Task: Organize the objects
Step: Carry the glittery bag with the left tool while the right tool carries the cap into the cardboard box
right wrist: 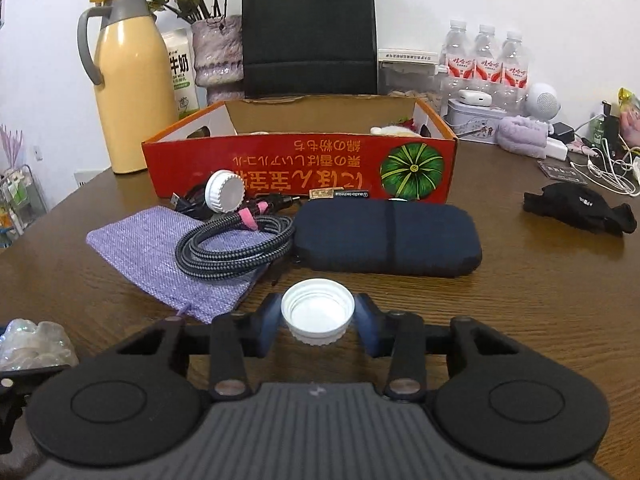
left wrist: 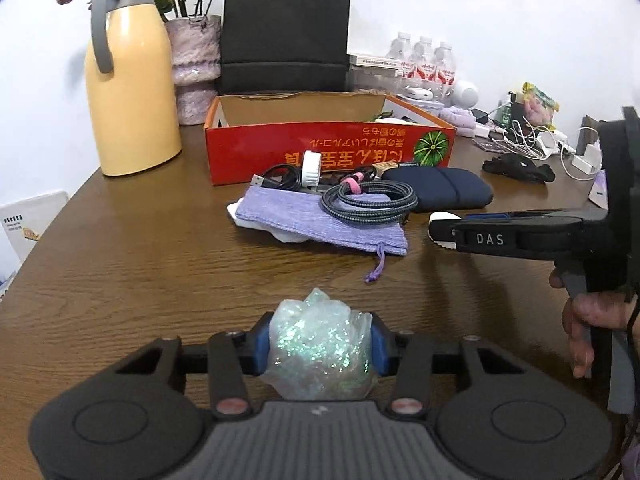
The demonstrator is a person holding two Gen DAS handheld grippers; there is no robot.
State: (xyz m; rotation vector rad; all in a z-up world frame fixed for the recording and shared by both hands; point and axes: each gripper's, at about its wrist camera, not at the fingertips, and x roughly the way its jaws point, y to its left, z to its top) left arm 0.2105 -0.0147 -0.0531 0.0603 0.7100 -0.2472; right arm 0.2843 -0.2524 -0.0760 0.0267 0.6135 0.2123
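My left gripper (left wrist: pixel 320 340) is shut on a crumpled iridescent plastic bag (left wrist: pixel 318 352), low over the wooden table (left wrist: pixel 140 272). My right gripper (right wrist: pixel 318 320) is shut on a white bottle cap (right wrist: pixel 318 312); it also shows in the left wrist view (left wrist: pixel 444 232) at the right. Ahead lie a purple pouch (right wrist: pixel 160 256), a coiled braided cable (right wrist: pixel 236 248), a dark blue case (right wrist: pixel 388 240) and a second white cap (right wrist: pixel 224 191). Behind them stands an open red cardboard box (right wrist: pixel 300 164).
A yellow thermos jug (right wrist: pixel 128 92), a vase (right wrist: pixel 218 56) and a black paper bag (right wrist: pixel 308 32) stand at the back. Water bottles (right wrist: pixel 486 64), a tin, chargers and white cables (right wrist: pixel 608 168) crowd the back right. A black cloth (right wrist: pixel 580 208) lies at right.
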